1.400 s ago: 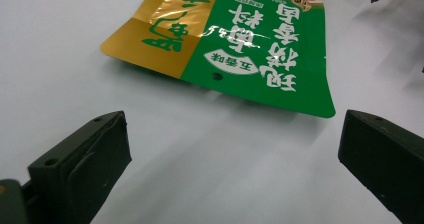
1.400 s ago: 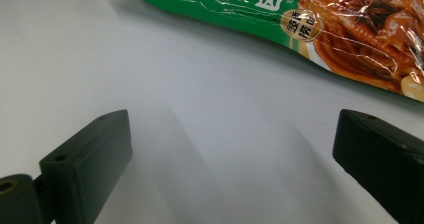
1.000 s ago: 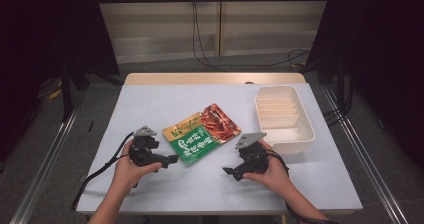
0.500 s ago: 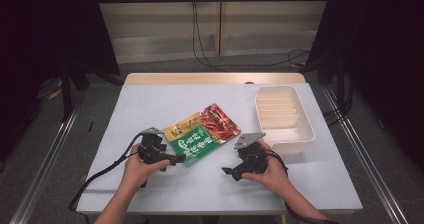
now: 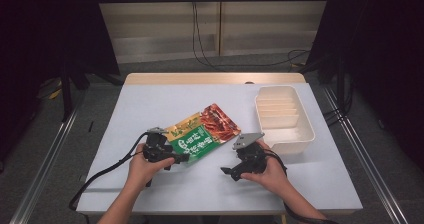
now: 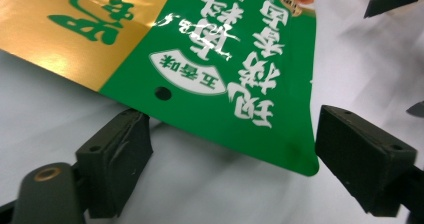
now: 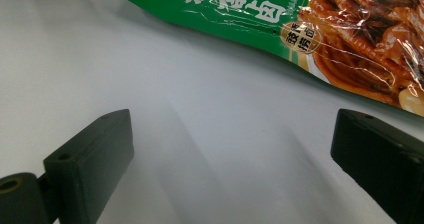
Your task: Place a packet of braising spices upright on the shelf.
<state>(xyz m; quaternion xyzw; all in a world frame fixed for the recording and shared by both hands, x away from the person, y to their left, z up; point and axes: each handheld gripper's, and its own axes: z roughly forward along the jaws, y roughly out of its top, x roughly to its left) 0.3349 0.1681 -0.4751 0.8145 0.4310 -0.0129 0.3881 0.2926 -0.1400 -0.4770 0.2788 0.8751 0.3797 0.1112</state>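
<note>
Left tongs (image 6: 227, 159) open at snack packet (image 6: 215, 69); tray (image 5: 306, 134) empty.

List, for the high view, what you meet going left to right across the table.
Left gripper → snack packet → right gripper → white tray.

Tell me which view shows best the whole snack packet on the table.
The high view: there the snack packet lies whole, between both grippers and left of the white tray. The left gripper view shows its green and gold end between open fingers; the right gripper view, one edge.
</note>
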